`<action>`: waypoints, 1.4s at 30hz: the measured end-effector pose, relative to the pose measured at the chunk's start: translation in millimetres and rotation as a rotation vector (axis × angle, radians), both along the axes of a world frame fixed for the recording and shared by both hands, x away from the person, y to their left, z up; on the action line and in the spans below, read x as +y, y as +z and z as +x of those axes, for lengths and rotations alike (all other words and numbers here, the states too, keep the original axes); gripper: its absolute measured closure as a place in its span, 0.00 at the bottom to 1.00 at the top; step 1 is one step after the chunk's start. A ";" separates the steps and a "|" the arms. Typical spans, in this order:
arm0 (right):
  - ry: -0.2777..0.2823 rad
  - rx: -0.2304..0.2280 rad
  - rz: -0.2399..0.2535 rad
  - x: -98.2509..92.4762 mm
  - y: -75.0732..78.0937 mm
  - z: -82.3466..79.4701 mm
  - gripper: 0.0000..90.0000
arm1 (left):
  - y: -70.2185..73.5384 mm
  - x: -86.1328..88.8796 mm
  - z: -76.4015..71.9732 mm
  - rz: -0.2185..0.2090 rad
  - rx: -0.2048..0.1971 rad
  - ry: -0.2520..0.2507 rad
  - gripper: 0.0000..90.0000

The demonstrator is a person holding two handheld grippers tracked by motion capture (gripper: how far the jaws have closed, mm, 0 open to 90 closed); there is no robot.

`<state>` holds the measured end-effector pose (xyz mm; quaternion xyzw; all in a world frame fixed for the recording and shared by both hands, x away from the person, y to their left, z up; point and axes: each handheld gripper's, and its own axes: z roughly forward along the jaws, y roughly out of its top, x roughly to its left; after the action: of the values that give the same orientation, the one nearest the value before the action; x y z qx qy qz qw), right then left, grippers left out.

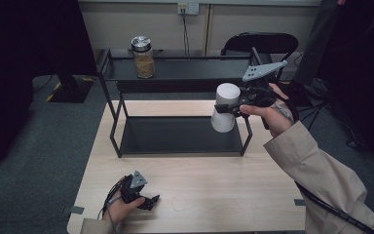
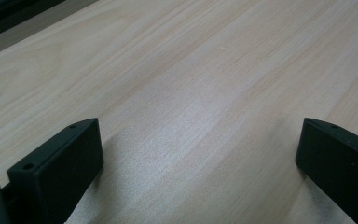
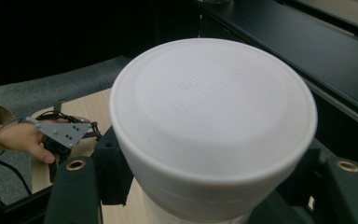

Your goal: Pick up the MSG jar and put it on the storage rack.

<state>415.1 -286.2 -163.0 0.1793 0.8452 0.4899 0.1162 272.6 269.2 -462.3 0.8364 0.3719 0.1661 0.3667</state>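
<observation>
The white cylindrical plastic container with a flat white lid (image 1: 225, 107) is held off every surface, lifted in front of the right end of the black two-tier metal shelf rack (image 1: 175, 73), between the levels of its two tiers. In the right gripper view the lid (image 3: 213, 105) faces the camera, with faint embossed lettering too blurred to read. The right tool (image 1: 234, 108) is clamped on the container's body, one jaw on each side, just below the lid rim. The container stands slightly tilted in the high view.

The left tool (image 1: 148, 201) rests low on the light wooden tabletop (image 1: 199, 195) near the front edge, well apart from the container. Its jaws stand wide with nothing between them; bare wood (image 2: 191, 93) lies ahead of them in the left gripper view.

On the upper shelf, toward its left end, stands a glass jar with a metal lid and tan contents (image 1: 143, 57). The rest of that shelf and the lower tier (image 1: 175, 134) are bare. A black chair (image 1: 260, 44) sits behind the rack.

Judgement: the step in hand is the carry, with the container gripped and airborne. The likely destination is the upper shelf, though the lower tier cannot be ruled out. The next move calls for clearing the rack's right-hand frame, levelling the container, setting its base flat on the shelf, and only then releasing.
</observation>
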 end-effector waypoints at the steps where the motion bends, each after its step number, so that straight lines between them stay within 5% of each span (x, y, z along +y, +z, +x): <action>1: 0.003 -0.001 0.005 0.5 0.4 1.3 0.38 | 0.0 0.0 0.0 0.000 0.000 0.000 0.00; 22: -0.040 -0.019 0.001 22.2 49.6 21.5 0.38 | 0.0 0.0 0.0 0.000 0.000 0.000 0.00; 42: -0.085 -0.026 0.011 41.1 68.7 37.4 0.38 | -0.1 0.2 0.0 -0.002 0.000 0.000 0.00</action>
<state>452.5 -245.1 -94.3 0.2092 0.8326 0.4914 0.1467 272.6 269.3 -462.4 0.8361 0.3721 0.1658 0.3674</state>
